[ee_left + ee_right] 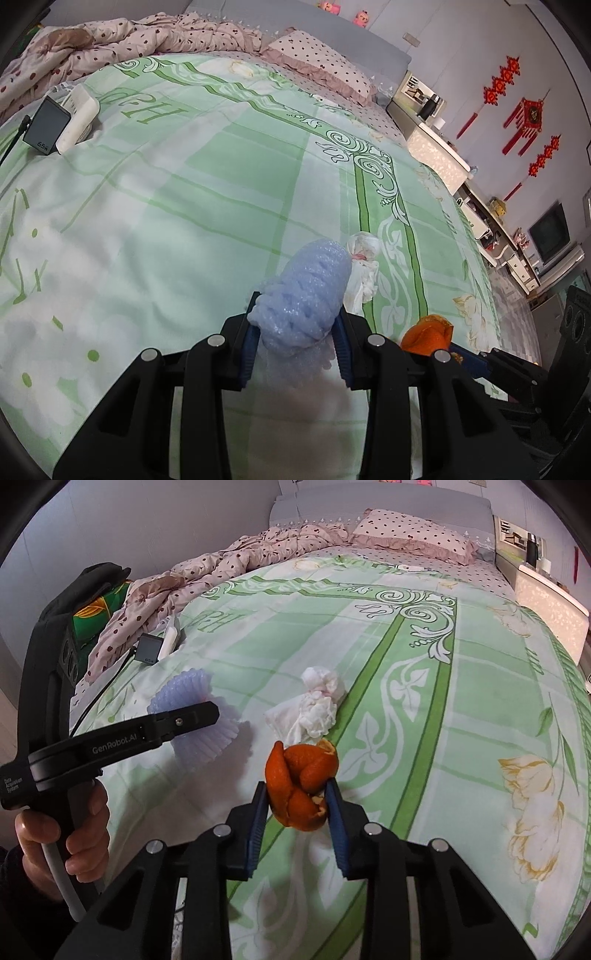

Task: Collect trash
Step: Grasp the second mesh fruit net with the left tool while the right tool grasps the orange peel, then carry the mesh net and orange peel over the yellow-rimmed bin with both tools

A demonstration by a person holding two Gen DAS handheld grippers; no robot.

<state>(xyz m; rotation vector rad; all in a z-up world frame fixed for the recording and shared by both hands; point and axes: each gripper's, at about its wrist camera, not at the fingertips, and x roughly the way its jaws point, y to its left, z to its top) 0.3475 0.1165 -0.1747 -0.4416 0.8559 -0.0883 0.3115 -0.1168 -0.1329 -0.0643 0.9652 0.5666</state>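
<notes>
Both tongs are loaded: left tongs [295,332] clamp the blue foam net [306,291], right tongs [297,812] pinch the orange peel [301,782]. The crumpled tissue [314,709], mid-bed, waits until one load is dropped somewhere.

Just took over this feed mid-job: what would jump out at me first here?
Bright orange peel clamped in the right gripper, lifted just above the green floral bedspread. Beside it, the left gripper holds a pale blue foam fruit net. A crumpled white tissue lies on the bed beyond both.
</notes>
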